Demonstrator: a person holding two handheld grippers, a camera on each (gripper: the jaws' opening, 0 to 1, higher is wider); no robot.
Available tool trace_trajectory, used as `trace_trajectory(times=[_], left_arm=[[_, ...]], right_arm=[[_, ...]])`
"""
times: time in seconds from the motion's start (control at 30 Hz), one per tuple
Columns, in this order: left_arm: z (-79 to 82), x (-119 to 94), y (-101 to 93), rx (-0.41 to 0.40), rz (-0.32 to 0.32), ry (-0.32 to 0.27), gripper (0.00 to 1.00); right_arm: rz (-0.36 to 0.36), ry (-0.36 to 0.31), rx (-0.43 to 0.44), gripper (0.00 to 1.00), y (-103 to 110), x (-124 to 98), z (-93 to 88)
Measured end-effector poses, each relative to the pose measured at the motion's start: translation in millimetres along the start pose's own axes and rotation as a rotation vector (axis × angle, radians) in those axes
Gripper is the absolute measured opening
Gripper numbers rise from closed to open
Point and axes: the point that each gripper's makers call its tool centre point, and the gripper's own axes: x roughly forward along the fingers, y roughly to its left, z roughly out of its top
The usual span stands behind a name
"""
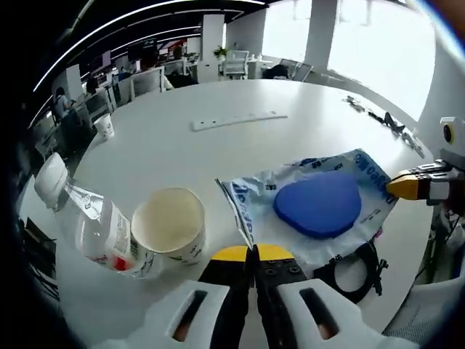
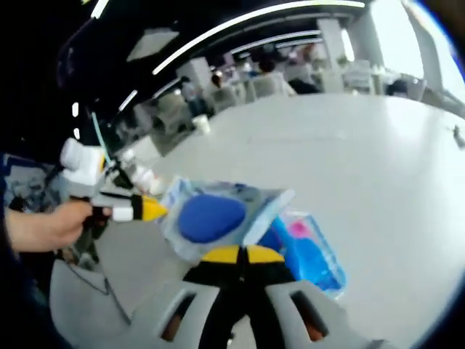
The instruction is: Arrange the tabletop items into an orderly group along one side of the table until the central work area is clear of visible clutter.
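1. Left gripper [image 1: 254, 254]: yellow-tipped fingers pressed together at bottom centre of the left gripper view, apparently pinching the near edge of the clear crinkled plastic bag with blue print [image 1: 251, 200]; whether film really sits between the tips cannot be told.
2. Right gripper [image 2: 242, 256]: fingers likewise closed at bottom centre of the right gripper view, tips at or on the edge of the same bag [image 2: 258, 211]; actual hold cannot be told.
3. Just beyond the left fingers, centre-right of frame: rounded flat blue pad [image 1: 320, 205] lying on or in the bag, on the pale round bench [image 1: 290, 109].
4. Lower left of the left gripper view: cream paper cup [image 1: 169, 224] tipped toward the camera, touching a clear plastic bottle with white cap [image 1: 91, 222] lying on its side.
5. Lower right of that view: black ring-shaped holder [image 1: 354, 270] near the bench edge, partly under the bag.
6. Right gripper view, lower right of centre: second clear packet with blue and pink contents [image 2: 309, 254] beside the bag.
7. Farther off, upper part of the left gripper view: long white power strip [image 1: 238, 121] and a small paper cup [image 1: 105, 126] at far left.
8. Risks, as judgement: opposite pulls on thin film could tear it or tip the blue pad out; a sideways drag could knock the cup or set the bottle rolling off the near edge; a weak pinch could slip free.
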Motion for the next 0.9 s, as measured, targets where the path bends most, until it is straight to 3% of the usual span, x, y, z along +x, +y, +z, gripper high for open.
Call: trace_trajectory(times=[0.47,0.73,0.9], left_arm=[[-4.5,21.1,14.9,0.026,0.055,0.036,0.01],[-6.4,24.8,15.4,0.043,0.069,0.051,0.01],[-2.3,18.5,14.1,0.04,0.078,0.03,0.01]], right_arm=[[0.017,0.029,-0.002,0.0,-10.1,23.9,1.1],[0.025,0.039,-0.003,0.0,-14.0,30.5,0.9],[0.034,0.029,-0.004,0.0,-13.4,28.5,4.5]])
